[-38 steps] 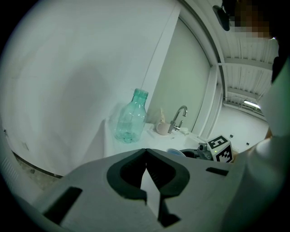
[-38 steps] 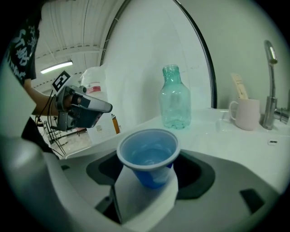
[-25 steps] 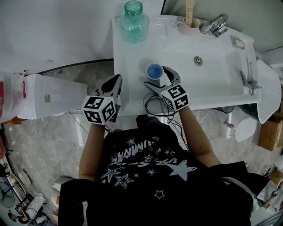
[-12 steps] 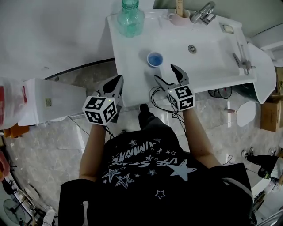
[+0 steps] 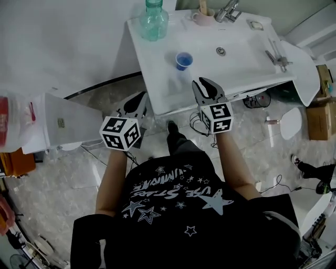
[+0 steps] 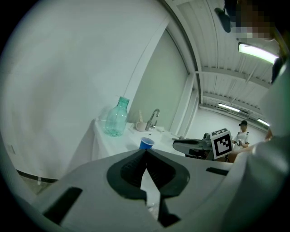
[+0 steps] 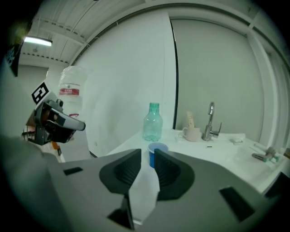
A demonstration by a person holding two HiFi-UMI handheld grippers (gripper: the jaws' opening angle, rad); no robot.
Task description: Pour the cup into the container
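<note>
A small blue cup [image 5: 183, 60] stands upright on the white sink counter [image 5: 157, 79], left of the basin. A teal glass bottle [image 5: 154, 21] stands at the counter's far left corner. My right gripper [image 5: 203, 84] hovers over the counter's near edge, short of the cup and apart from it. Its jaws have just been closing; a narrow gap remains with nothing between them. In the right gripper view, the cup [image 7: 158, 147] shows beyond that gripper [image 7: 147, 154]. My left gripper [image 5: 139, 99] hangs off the counter's left front and is shut on nothing [image 6: 146, 152].
A faucet [image 5: 227, 11] and a pink mug [image 5: 202, 17] stand at the counter's back. The basin's drain [image 5: 221, 51] lies right of the cup. A white box [image 5: 63, 123] sits on the floor at left. Cables hang under the counter's front edge.
Both grippers drew back from the counter towards the person. The right gripper left the cup's side and its jaws narrowed. The cup stayed where it was.
</note>
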